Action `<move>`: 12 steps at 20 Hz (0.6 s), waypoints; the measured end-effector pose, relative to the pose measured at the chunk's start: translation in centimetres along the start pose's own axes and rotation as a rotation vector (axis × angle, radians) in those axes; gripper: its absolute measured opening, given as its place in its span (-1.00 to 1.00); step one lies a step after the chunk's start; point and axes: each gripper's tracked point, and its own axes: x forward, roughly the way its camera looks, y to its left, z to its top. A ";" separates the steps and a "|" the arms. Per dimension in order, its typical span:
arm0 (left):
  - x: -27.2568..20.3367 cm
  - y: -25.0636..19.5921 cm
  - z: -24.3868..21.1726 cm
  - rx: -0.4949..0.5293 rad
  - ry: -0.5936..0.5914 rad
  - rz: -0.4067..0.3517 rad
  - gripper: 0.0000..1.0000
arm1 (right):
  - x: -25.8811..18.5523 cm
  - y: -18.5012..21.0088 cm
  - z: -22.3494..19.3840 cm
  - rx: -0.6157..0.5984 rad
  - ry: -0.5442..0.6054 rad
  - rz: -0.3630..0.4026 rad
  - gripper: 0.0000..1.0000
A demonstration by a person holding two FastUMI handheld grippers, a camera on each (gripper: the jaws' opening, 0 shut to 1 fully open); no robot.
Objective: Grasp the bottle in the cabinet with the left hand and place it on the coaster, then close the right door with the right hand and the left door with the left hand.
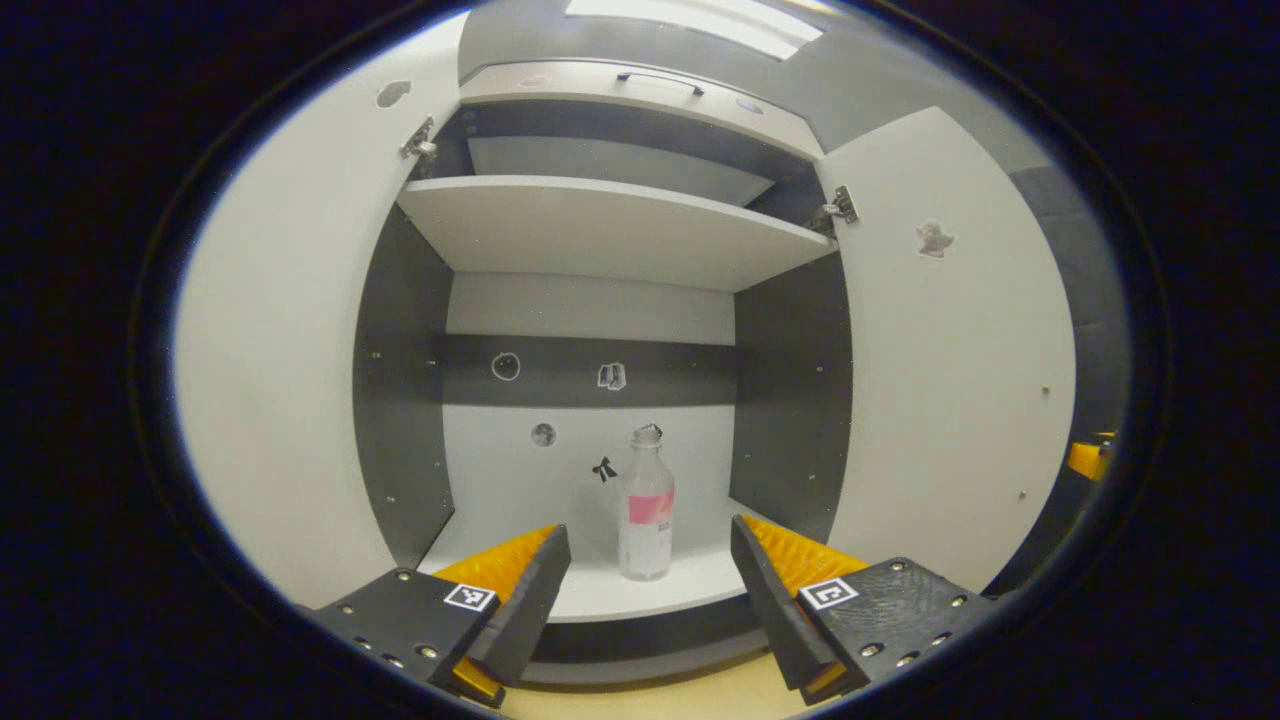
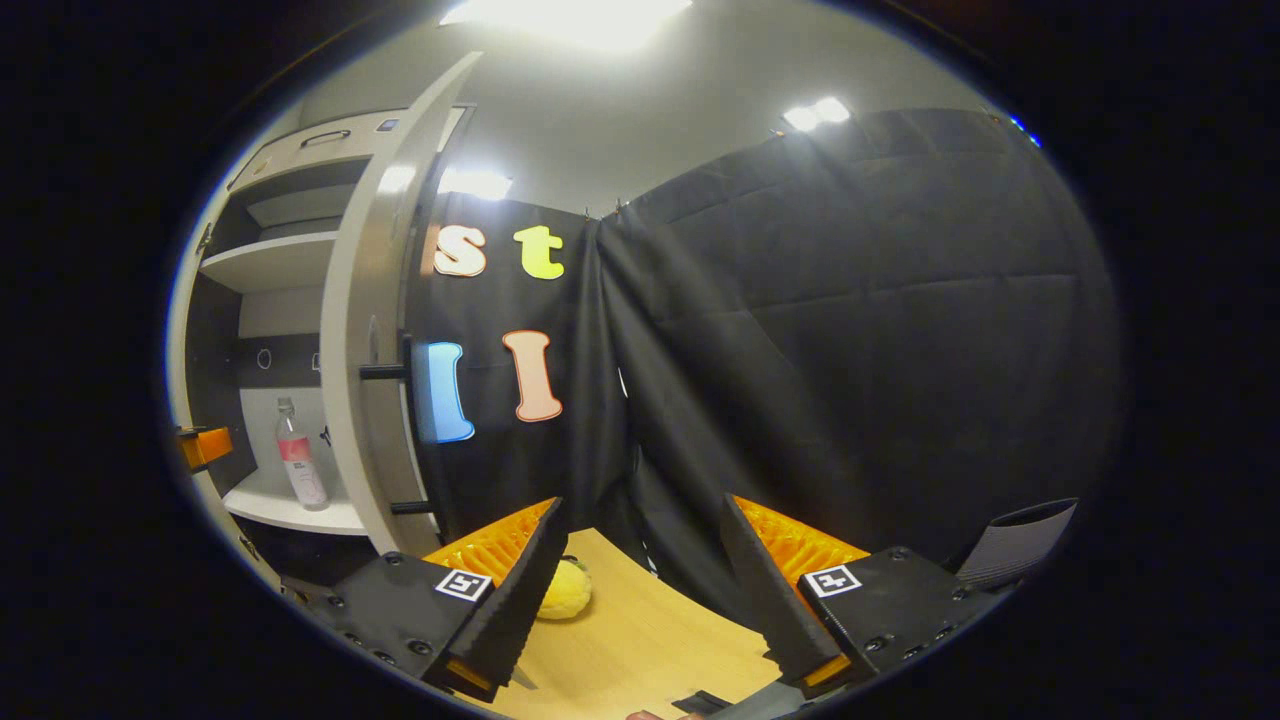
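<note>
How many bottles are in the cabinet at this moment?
1. A single clear bottle with a pink label stands upright on the cabinet's lower shelf, ahead of the open left gripper. The upper shelf's top surface is hidden, so something could sit there.

We see the cabinet's bottom shelf (image 1: 690, 590) bearing an upright bottle (image 1: 646, 510); our wooden table (image 2: 640, 640) carries a yellow object (image 2: 566, 590).

I see a yellow plush toy (image 2: 566, 590) lying on the light wooden tabletop (image 2: 640, 640) near the black cloth wall (image 2: 850, 350), with bright ceiling lights (image 2: 570, 15) overhead and a dark ribbed object (image 2: 1020, 545) at the right edge.
</note>
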 end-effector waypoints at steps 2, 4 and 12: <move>2.3 -0.2 0.6 0.017 -0.007 0.006 0.88 | 1.7 -0.1 -0.2 0.005 0.003 -0.007 0.94; 4.5 -0.3 0.3 0.028 -0.002 0.005 0.88 | 3.1 -0.2 -0.4 0.008 0.008 -0.006 0.94; 11.6 -0.3 -3.4 0.004 0.081 0.020 0.88 | 6.6 -2.7 -0.5 -0.033 -0.007 -0.066 0.95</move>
